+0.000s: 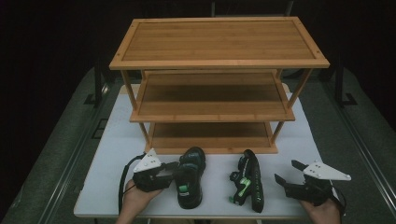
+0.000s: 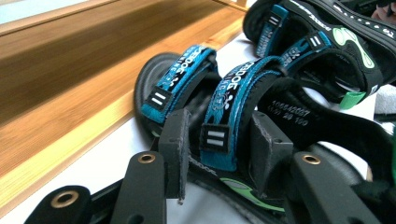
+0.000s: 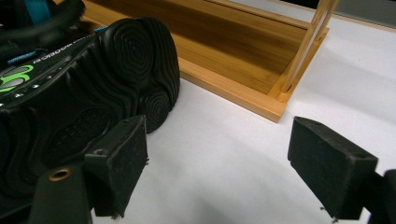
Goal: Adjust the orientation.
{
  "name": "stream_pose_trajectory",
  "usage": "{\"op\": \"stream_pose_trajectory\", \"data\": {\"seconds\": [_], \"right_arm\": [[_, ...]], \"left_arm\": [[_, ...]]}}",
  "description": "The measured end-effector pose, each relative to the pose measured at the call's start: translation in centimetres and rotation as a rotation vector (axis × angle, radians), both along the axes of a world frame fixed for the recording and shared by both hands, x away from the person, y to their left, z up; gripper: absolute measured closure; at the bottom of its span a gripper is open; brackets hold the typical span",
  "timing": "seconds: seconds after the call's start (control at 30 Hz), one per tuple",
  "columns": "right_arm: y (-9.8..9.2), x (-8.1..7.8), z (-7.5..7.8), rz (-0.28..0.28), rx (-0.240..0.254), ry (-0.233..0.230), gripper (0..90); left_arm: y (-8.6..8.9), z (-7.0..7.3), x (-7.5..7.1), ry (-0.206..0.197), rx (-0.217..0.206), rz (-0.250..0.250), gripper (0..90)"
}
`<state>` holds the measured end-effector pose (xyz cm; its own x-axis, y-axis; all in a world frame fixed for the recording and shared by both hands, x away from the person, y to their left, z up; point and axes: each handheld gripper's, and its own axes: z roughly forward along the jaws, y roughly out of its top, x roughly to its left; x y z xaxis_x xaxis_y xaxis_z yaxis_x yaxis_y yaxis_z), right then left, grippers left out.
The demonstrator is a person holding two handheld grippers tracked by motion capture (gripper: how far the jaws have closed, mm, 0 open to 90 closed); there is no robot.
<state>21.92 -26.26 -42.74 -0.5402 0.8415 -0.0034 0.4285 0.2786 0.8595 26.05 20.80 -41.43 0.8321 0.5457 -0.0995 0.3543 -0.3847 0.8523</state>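
Black upright sandal point(image 1: 189, 179), blue strap point(image 2: 224, 121) clamped in left gripper point(image 1: 173, 169); right gripper point(image 1: 286, 172) agape beside tipped sandal point(image 1: 247, 182), bamboo rack point(image 1: 219, 84) behind

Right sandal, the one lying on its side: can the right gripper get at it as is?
Probably yes. The right gripper has its jaws open beside the right sandal, whose sole faces it, with bare table between them.

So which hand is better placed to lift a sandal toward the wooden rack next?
Left. The left gripper already has its jaws around the blue strap of the upright black sandal. The right gripper stands open beside the sole of the black sandal lying on its side, with nothing between its jaws.
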Motion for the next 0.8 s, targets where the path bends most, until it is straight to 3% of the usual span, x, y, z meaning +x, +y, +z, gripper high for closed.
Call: {"op": "stream_pose_trajectory", "data": {"seconds": [0.23,0.4,0.5,0.8], "right_arm": [[-0.1,-0.1,0.1,0.004,0.015,-0.005,19.2],[0.2,-0.1,0.4,0.02,0.036,-0.01,20.2],[0.7,-0.4,0.8,0.046,0.056,-0.028,22.0],[1.9,-0.9,1.8,0.116,0.133,-0.065,31.8]], "left_arm": [[-1.3,-0.3,-0.2,-0.002,0.005,-0.022,55.3],[-1.5,-0.4,-0.3,-0.001,0.005,-0.022,45.7],[-1.6,-0.6,-0.3,0.017,-0.021,-0.017,43.0],[-1.9,-0.6,-0.4,0.011,-0.016,-0.008,41.9]]}}
